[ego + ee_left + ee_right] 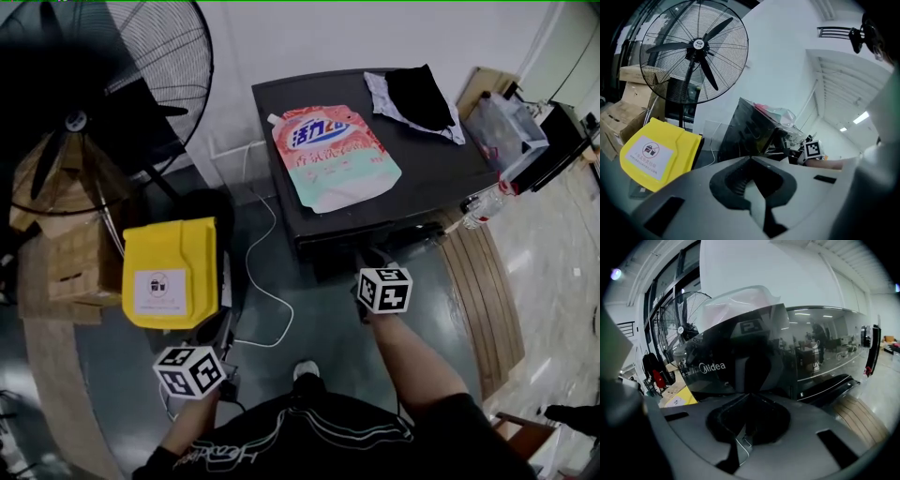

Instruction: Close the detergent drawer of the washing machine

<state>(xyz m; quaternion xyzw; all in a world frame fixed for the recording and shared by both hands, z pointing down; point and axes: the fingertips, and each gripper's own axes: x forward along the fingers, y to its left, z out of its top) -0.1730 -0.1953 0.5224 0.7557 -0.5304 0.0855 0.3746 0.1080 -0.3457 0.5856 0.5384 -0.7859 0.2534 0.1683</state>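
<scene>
Scene: a person stands at a dark washing machine (441, 173), a 2-jaw tong in each hand
Brand: "Midea" (712, 366) in white on the glossy front panel; a small "UV" mark (816, 365) further along the same panel
Pouch: a detergent pouch (335, 157) lies flat on the machine's top, large blue characters reading 活力28; the smaller print is too small to read; its spout points to the far-left corner, its wide end to the front edge
Detergent drawer: the detergent drawer (829, 385) shows as a long dark bar standing out of the front panel, near the front-right corner; its long axis runs outward from the panel; not closed; how far out it stands cannot be told
Right gripper: the right gripper (750, 399) is close before the front panel, beside the drawer; jaws pressed together, nothing between them
Left gripper: the left gripper (751, 161) is held low, well apart from the machine; jaws together, empty
Cloth: a black and white cloth (417, 98) at the top's far-right corner
Floor: a yellow sign (171, 272) bearing a white label with a round red symbol; a black fan (94, 103) behind it; a white cable (272, 281) trailing from the machine
</scene>
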